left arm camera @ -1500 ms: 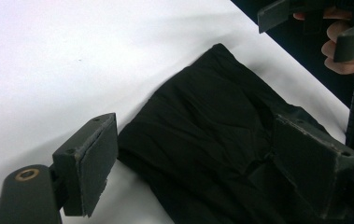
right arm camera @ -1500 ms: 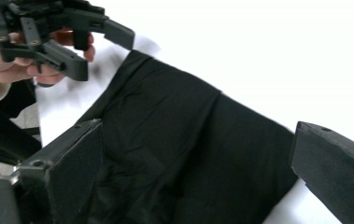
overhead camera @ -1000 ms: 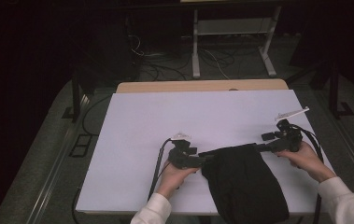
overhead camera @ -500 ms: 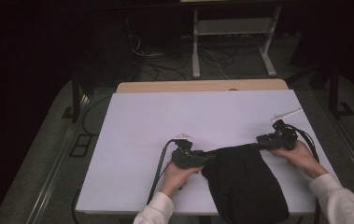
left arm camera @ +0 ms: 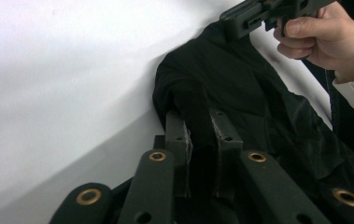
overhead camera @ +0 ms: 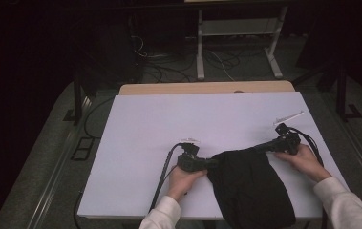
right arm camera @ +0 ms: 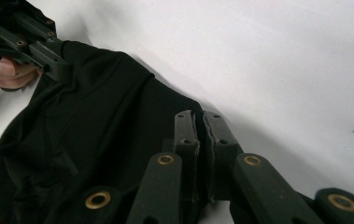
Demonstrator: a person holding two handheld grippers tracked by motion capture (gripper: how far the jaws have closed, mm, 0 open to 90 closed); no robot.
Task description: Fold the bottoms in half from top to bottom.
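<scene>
Since a second ago both grippers have slid toward the person's edge of the table and slightly left, dragging the black cloth [overhead camera: 250, 188] with them; the right one has dropped from its higher spot near the 3 o'clock edge. Left gripper [overhead camera: 206, 163] sits at the cloth's 10 o'clock corner, right gripper [overhead camera: 260, 147] at its 1 o'clock corner. In the left gripper view the jaws are clamped on a fold of the black cloth [left arm camera: 240, 98], fabric pinched between the pads. In the right gripper view the jaws are pressed together with only a thin sliver between; the cloth [right arm camera: 95, 140] edge runs into them, so it looks like they grip that corner too. The two holds at opposite top corners keep the far hem stretched between them, likely to pull the cloth flat or set up a fold. The cloth lies on the white table [overhead camera: 169, 124] at about 5 o'clock, its near end hanging over the table's 6 o'clock edge. The person's left hand [overhead camera: 183, 179] and right hand [overhead camera: 305, 160] grip the handles from below. A small white strip [overhead camera: 288, 117] lies near 3 o'clock, apart from the work.
</scene>
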